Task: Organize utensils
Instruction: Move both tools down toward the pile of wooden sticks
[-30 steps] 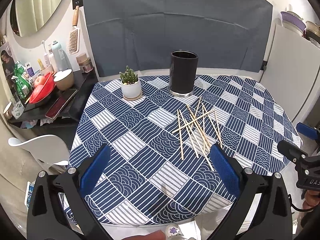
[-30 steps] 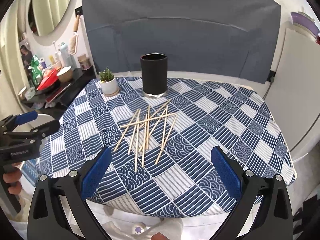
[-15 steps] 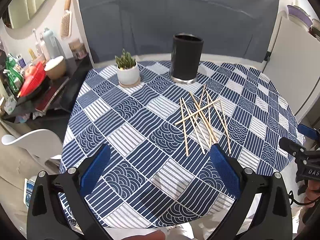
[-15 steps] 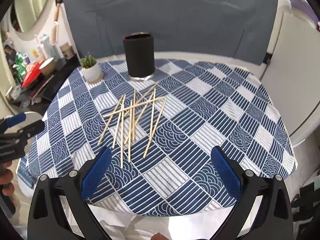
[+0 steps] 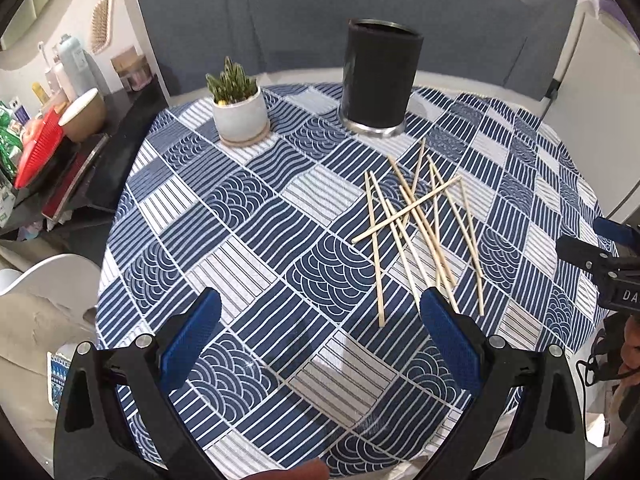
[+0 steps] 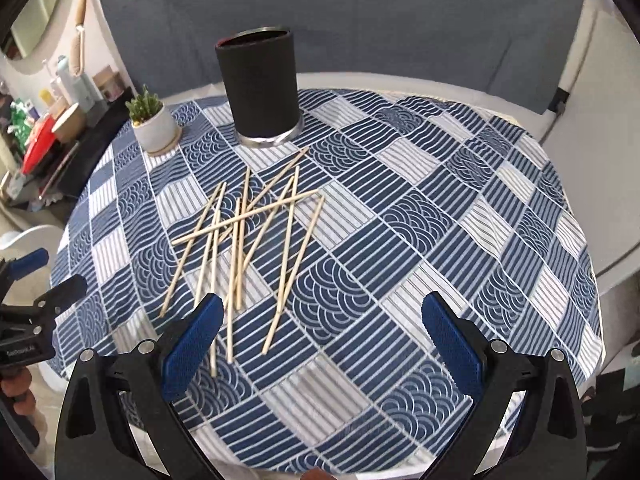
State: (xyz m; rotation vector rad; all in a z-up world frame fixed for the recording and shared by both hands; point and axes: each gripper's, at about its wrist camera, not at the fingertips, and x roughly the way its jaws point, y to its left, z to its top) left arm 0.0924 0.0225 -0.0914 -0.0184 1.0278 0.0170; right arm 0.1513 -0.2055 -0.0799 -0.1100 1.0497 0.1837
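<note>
**Both grippers have come closer to the sticks**

Since a moment ago, both grippers have moved in over the table. The black cup and the sticks look bigger in both views now.

The left gripper (image 5: 320, 336) is wide open and holds nothing. The right gripper (image 6: 322, 332) is wide open too, and empty. Each one can be seen from the other's camera, at the table's edge.

The wooden sticks (image 6: 248, 240) lie in a loose, crossed pile on the blue and white tablecloth (image 6: 440, 220). None is in the cup yet, as far as I can see. In the right wrist view the pile sits at about 11 o'clock from the gripper, and the near ends almost reach its left finger. In the left wrist view the wooden sticks (image 5: 416, 220) lie at about 1 o'clock. The tall black cup (image 6: 260, 88) stands upright just past the far end of the pile, at 12 o'clock from it. A little plant pot (image 6: 156, 128) stands at about 9 o'clock from the cup, close beside it.

I think the job has only just begun: pick up sticks and stand them in the cup.

To do it well, choose a stick that lies on top, like the one across the pile. Come down with one finger on each side of it. Squeeze near the middle so it does not tip. Lift slowly so the other sticks do not roll away. Then turn it upright and drop it into the cup without bumping the cup or the plant.
</note>
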